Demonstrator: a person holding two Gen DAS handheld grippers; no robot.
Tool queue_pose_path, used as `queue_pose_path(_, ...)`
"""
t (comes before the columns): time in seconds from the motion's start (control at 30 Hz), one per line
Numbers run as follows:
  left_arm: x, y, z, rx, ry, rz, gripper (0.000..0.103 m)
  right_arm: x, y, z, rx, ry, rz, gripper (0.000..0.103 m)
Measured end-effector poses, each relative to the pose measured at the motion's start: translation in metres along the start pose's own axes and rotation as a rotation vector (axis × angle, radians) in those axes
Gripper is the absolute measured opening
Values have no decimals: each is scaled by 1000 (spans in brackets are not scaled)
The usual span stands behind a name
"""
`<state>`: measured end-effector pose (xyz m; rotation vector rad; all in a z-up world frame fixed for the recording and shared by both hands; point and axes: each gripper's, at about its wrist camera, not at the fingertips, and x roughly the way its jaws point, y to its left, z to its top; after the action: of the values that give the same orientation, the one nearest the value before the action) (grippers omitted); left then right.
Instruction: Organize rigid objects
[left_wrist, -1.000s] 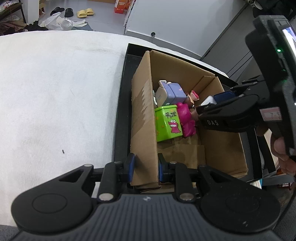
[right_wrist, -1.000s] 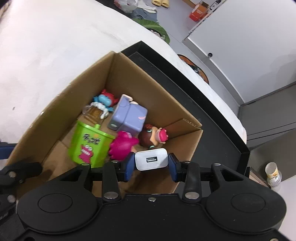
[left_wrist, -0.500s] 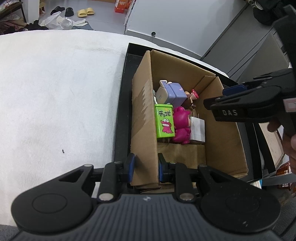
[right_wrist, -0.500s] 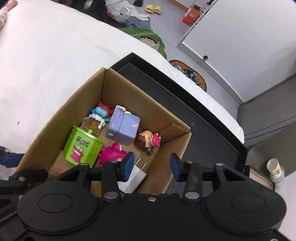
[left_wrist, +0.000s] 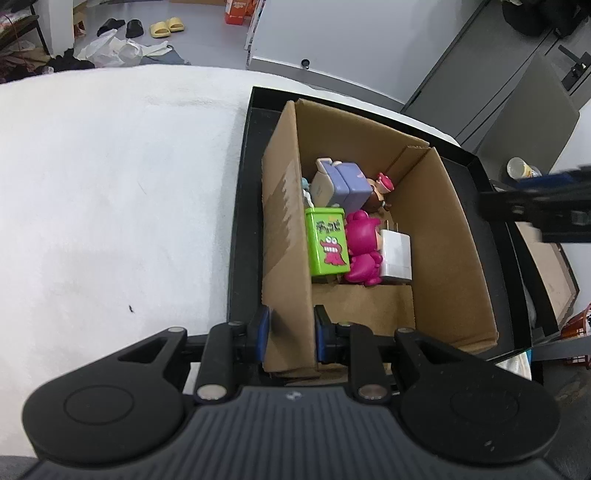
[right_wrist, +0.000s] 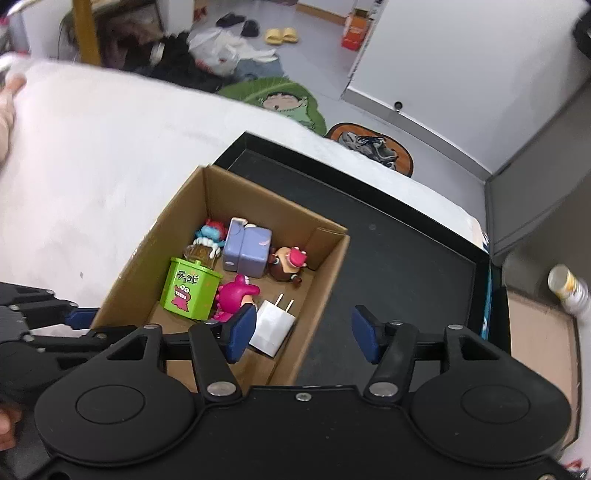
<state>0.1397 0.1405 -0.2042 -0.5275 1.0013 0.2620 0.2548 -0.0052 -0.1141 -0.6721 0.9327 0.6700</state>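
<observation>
A cardboard box (left_wrist: 447, 236) (right_wrist: 325, 258) stands in a black tray (left_wrist: 243, 206) (right_wrist: 406, 258). Inside lie a white charger (left_wrist: 396, 254) (right_wrist: 275, 320), a green tin (left_wrist: 327, 240) (right_wrist: 188, 286), a pink figure (left_wrist: 362, 245) (right_wrist: 234, 293), a purple box toy (left_wrist: 341, 182) (right_wrist: 245, 251), a brown figure with a red hat (right_wrist: 286, 264) and a blue figure (right_wrist: 210, 232). My left gripper (left_wrist: 289, 328) is shut on the box's near wall. My right gripper (right_wrist: 303, 332) is open and empty, above the box's right edge.
The tray sits on a white cloth-covered table (left_wrist: 110, 192) (right_wrist: 92, 166). Grey cabinets (left_wrist: 517, 85) stand behind. A cup (right_wrist: 567, 288) stands beyond the tray at right. Slippers (right_wrist: 282, 35) and clothes lie on the floor.
My right gripper let go of the white charger, which now lies in the box beside the pink figure. It opened wide and drew up and back to the right. The left gripper held still.
</observation>
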Motion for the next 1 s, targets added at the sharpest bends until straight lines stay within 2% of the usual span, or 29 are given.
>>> queue_pose_path(0.07, -2, 0, 4, -7, 3, 4, 22, -9, -9, -6, 43, -14, 4, 62)
queue_pose_path(0.27, -21, -3, 13, -8, 1, 1, 23, -38, -38, -32, 179, -81, 10, 81)
queue_pose_path(0.33, -30, -9, 15, 9, -13, 2, 28, -47, -48, -41, 227, -98, 13, 82)
queue_pose_path(0.4, -41, -18, 17, 41, -23, 17, 40, -53, -57, -48, 279, -112, 16, 82)
queue_pose_path(0.53, -59, -35, 20, 87, -42, 23, 50, -66, -71, -61, 358, -141, 17, 84)
queue_pose_path(0.7, -82, -55, 20, 133, -63, 15, 65, -83, -79, -78, 433, -190, 7, 96)
queue_pose_path(0.83, -99, -70, 17, 175, -84, 0, 71, -94, -87, -93, 489, -215, 13, 98)
queue_pose_path(0.87, -103, -73, 16, 181, -89, -4, 72, -97, -89, -96, 504, -221, 10, 102)
queue_pose_path(1.0, -121, -85, 9, 208, -112, -15, 77, -110, -93, -112, 545, -256, -12, 103)
